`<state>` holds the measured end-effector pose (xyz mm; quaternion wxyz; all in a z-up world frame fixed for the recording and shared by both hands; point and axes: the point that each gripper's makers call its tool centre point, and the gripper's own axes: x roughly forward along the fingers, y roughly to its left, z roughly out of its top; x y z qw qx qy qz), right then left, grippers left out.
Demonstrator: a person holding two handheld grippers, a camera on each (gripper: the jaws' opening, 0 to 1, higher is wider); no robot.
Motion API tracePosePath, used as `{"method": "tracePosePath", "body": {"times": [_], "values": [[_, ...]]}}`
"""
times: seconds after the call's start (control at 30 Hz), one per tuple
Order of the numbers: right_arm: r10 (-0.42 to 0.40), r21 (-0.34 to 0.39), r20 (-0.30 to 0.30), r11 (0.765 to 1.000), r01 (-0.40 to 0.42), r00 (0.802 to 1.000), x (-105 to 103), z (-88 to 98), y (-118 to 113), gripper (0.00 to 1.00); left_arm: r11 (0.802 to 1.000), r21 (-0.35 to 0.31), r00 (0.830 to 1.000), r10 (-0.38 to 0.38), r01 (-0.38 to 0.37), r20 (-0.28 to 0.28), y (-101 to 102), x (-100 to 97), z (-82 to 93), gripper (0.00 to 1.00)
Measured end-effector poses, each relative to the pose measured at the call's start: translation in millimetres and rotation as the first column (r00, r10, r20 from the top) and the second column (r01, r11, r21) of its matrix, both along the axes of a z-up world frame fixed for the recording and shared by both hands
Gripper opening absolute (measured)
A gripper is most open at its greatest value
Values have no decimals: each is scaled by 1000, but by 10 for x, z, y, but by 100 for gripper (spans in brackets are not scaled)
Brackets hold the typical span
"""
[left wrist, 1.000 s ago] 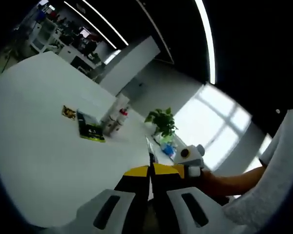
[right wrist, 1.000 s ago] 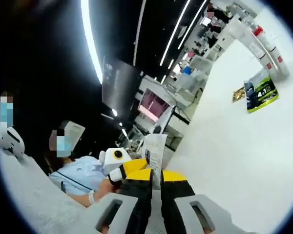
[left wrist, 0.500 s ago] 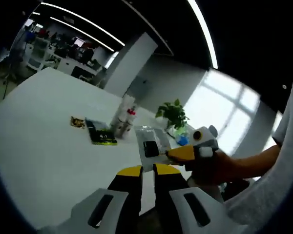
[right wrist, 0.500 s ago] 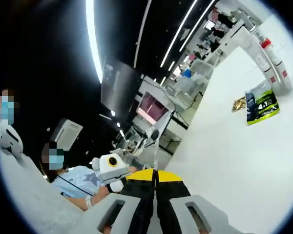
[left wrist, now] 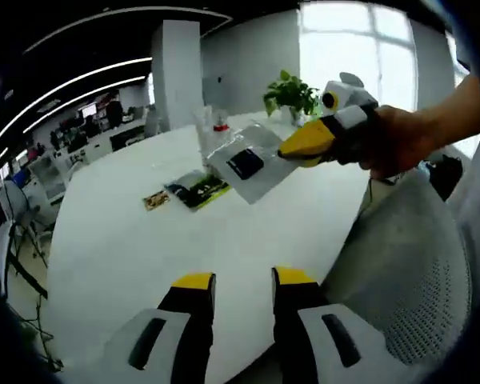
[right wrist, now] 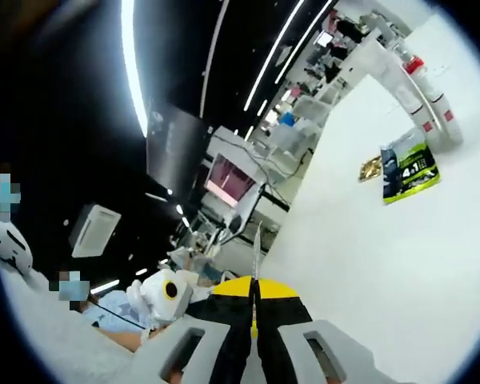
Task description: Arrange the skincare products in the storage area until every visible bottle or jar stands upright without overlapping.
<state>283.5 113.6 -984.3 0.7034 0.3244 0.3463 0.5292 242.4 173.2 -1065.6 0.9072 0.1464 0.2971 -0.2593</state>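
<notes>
**A:** Where do the skincare products stand relative to the two grippers?

**B:** The bottles (left wrist: 210,128) are grouped toward the far edge of the tabletop (left wrist: 128,240), upright as far as can be told, with red caps or bands showing. A green sachet (left wrist: 198,189) lies flat just in front of them, and a small gold packet (left wrist: 154,200) lies flat beside it. In the right gripper view the same bottles (right wrist: 420,96) and green sachet (right wrist: 408,172) sit toward the upper right, well apart from that gripper.

**A:** State of the right gripper?

**B:** The right gripper (left wrist: 308,144) is clenched on a clear pouch (left wrist: 248,160) with a dark item inside. It holds the pouch in the air above the tabletop, between the near edge and the bottle group. In the right gripper view the pouch (right wrist: 256,248) appears edge-on as a thin sheet rising from the closed jaws.

**A:** And the left gripper?

**B:** The left gripper (left wrist: 234,288) is released, jaws parted with nothing between them, hovering over the near edge of the tabletop.

**A:** Which relation governs the next move?

**B:** Judged from this layout, the bottle group lies ahead of the pouch along the line from near edge to far edge. The right gripper is the nearer one. The pouch's flat face tilts toward the tabletop, so setting it down beside the sachet without overlap would call for clearance from both the sachet and the bottles.
</notes>
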Motion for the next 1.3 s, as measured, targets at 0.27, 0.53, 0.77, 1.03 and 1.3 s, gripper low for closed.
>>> {"method": "tracePosePath", "body": {"times": [0.27,0.53,0.77,1.03,1.3], "values": [[-18,-64,-33,998,16,999,236,-69,31,0,995,100,996,-19,28,-90,78,-89,-202,17],[-18,-102,-24,995,16,1000,614,-83,229,0,990,142,999,-23,18,32,140,-36,-3,0],[14,-190,-40,982,-22,999,990,-224,577,0,978,208,1000,9,-12,15,300,-22,-80,0],[-44,-285,-40,958,31,998,1342,-433,742,0,973,226,999,37,-41,24,377,15,-88,0],[-88,-342,-89,938,52,992,1671,-707,797,0,974,219,998,54,-49,-17,401,-5,-154,0]]}}
